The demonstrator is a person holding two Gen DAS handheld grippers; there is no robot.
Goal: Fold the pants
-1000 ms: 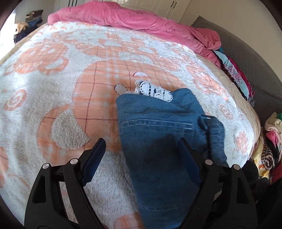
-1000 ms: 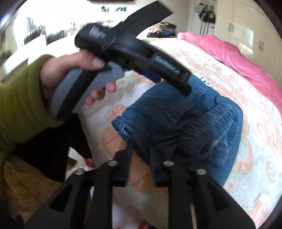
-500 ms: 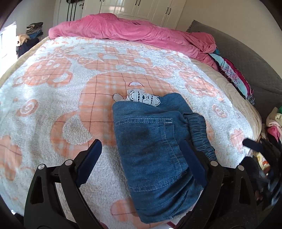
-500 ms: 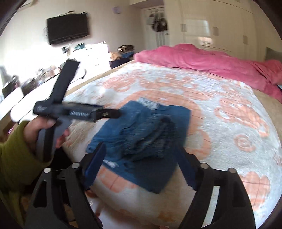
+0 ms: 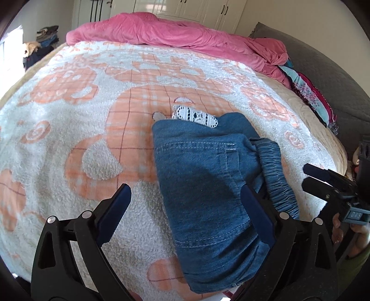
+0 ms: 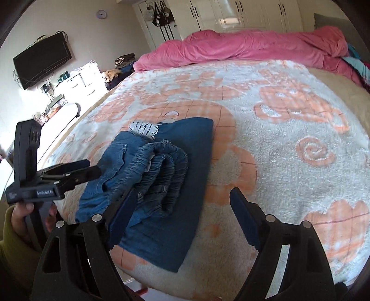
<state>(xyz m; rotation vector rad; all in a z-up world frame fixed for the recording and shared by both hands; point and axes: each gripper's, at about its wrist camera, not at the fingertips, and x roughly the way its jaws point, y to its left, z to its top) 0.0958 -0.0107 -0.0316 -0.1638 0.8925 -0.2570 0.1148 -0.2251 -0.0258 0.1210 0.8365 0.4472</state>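
Note:
The blue denim pants (image 5: pixel 208 180) lie folded in a compact bundle near the front edge of the bed, with a white lace trim (image 5: pixel 196 115) poking out at the far end and the gathered elastic waistband (image 6: pixel 166 171) on top. They also show in the right wrist view (image 6: pixel 171 208). My left gripper (image 5: pixel 185 203) is open and empty, held above the bundle's near end. My right gripper (image 6: pixel 180 213) is open and empty, held back from the bundle's right side. Each gripper shows in the other's view: the right one (image 5: pixel 323 183), the left one (image 6: pixel 64 173).
The bed is covered by a white and orange fleece blanket (image 5: pixel 92 111). A pink duvet (image 5: pixel 185 37) is bunched along the far side, with colourful clothes (image 5: pixel 309 95) beside a grey headboard (image 5: pixel 335 76). A TV (image 6: pixel 41 60), white drawers (image 6: pixel 78 83) and wardrobes (image 6: pixel 231 14) line the walls.
Both grippers have drawn back from the pants. The right gripper, shut on the denim a second ago, has opened and let go. The bundle stays folded on the bed.

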